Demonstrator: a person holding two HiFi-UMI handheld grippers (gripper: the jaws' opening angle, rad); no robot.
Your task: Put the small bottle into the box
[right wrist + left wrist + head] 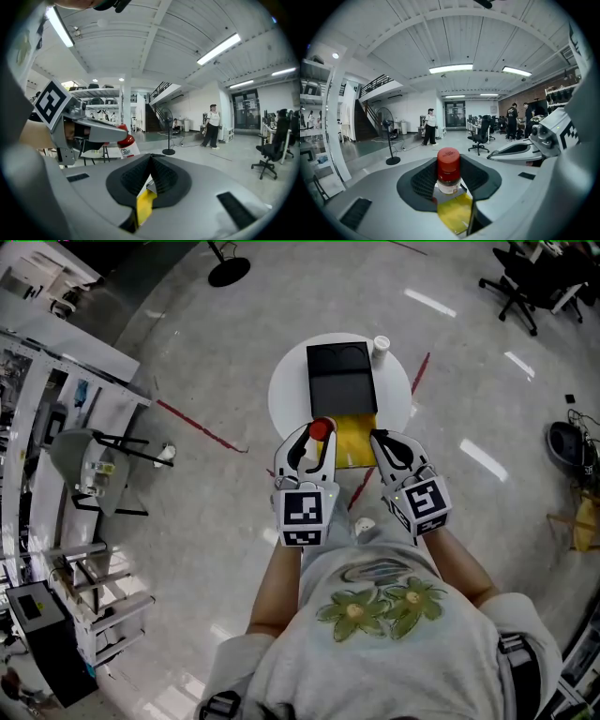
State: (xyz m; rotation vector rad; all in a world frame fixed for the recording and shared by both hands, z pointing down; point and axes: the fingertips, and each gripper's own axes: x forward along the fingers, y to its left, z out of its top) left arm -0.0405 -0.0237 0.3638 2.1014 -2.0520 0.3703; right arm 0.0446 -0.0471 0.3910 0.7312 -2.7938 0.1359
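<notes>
One small bottle (449, 164), red cap, upright, clamped in my left gripper (317, 437). Jaws are part-closed and the ribbed pads (421, 183) press its sides below the cap. Position: lifted, over the left edge of the yellow box (354, 442). Not in yet. I grip the body with the cap up so it can go straight down and come free without tipping.

Right gripper (150, 164): jaws closed, tips meeting. Yellow shows through the slit behind the tips. It sits at the right edge of the yellow box, and I can't tell whether it pinches that edge or just hangs over it. My guess is it's there to steady the box while the left one lowers.

Containers: I read the yellow box as the target. The head view shows no clear opening or contents. The left gripper view gives only a yellow face and one thin dark edge under the bottle. Black case (341, 381) lies against the far side of the yellow box; the two round recesses at its far end look empty. Small white cylinder (381, 344) stands beyond the yellow box, just beside the case's far right corner. All of it rests on the round white table (397, 395).

Next: lower, and release only once the base is seated.
</notes>
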